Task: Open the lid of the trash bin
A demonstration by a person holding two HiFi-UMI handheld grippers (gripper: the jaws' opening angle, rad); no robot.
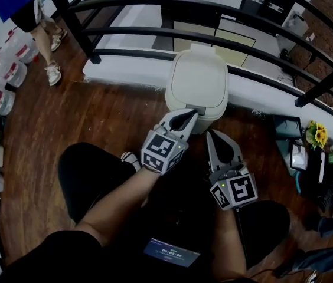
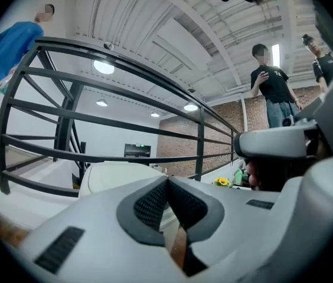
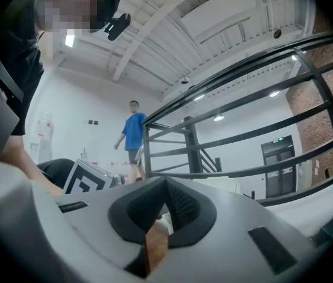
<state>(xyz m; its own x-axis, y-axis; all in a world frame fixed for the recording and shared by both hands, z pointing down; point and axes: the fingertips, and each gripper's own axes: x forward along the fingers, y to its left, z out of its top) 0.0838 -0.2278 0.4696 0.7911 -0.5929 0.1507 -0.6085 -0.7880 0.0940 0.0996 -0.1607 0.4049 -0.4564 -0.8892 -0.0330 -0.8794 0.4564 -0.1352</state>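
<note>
The white trash bin [image 1: 197, 81] stands on the wooden floor against a white ledge, with its lid down. My left gripper [image 1: 194, 112] is shut with nothing in it, and its tips are at the bin's front edge, close to the small grey latch [image 1: 201, 108]. In the left gripper view the cream lid [image 2: 119, 175] lies just beyond the closed jaws of the left gripper [image 2: 167, 183]. My right gripper [image 1: 210, 133] is also shut and empty. It hangs a little short of the bin, to the right of the left one. The right gripper view has the bin [image 3: 216, 184] behind the right gripper [image 3: 166, 183].
A black metal railing [image 1: 154, 33] curves over the white ledge [image 1: 125, 72] behind the bin. A person in blue [image 1: 13, 10] stands at the far left near several water bottles [image 1: 4, 69]. A shelf with yellow flowers [image 1: 316, 135] is at the right. My black-trousered legs [image 1: 90, 181] are below.
</note>
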